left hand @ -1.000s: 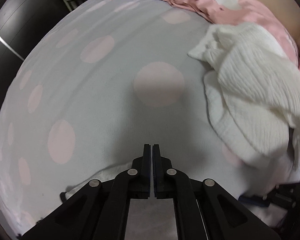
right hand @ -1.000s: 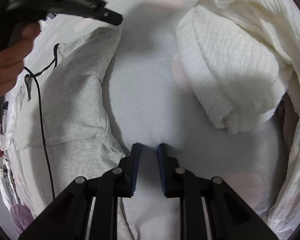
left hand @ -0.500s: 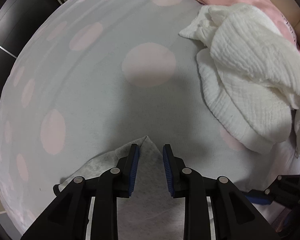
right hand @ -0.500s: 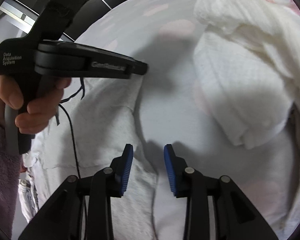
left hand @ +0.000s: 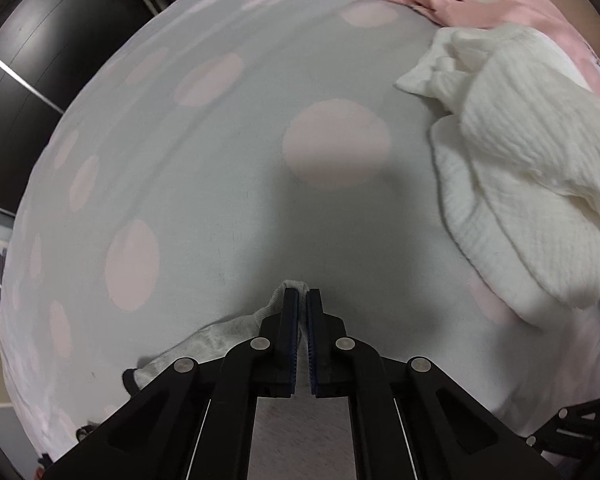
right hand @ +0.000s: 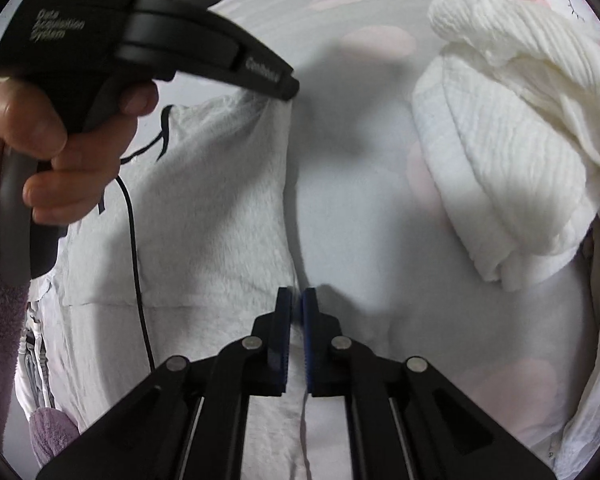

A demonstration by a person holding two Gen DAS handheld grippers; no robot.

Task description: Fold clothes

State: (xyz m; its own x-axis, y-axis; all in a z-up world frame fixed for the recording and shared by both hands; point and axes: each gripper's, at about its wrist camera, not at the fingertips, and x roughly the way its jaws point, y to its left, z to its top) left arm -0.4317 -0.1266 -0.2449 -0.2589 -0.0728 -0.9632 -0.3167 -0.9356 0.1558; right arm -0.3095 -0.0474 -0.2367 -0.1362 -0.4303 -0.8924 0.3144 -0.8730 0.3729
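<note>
Both grippers pinching fleece on bed

Bed sheet: grey, pink dots. Ribbed white knit pile right of fingers. Fuzzy grey garment: left gripper clamps a corner, right gripper clamps its edge.

Left tool: jaws nearly closed, pinching a grey garment corner. Right tool: jaws clamped on the same garment's edge. Left hand wraps the pistol grip.
</note>
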